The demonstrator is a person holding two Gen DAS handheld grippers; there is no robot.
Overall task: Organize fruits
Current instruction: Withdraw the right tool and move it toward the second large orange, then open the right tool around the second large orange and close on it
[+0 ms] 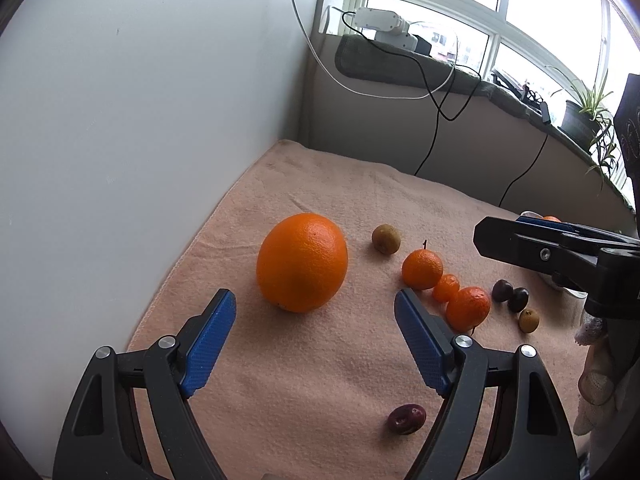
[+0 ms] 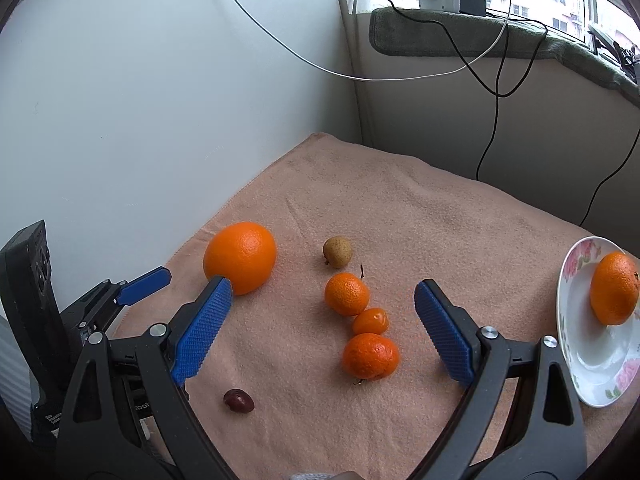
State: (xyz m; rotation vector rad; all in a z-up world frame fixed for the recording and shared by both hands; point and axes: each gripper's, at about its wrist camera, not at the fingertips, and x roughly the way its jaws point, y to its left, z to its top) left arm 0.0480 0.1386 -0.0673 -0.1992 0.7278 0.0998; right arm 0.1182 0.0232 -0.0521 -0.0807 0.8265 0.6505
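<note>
The large orange (image 1: 302,263) is sitting near the left edge of the towel-covered tabletop (image 1: 328,380), directly ahead of the left tongs (image 1: 315,308), which are gaping wide and holding nothing. Its long axis is tilting up and to the right. The right tongs (image 2: 323,300), equally wide and empty, are facing 3 mandarins (image 2: 346,294), with the plate (image 2: 580,344) lying at the right edge.
</note>
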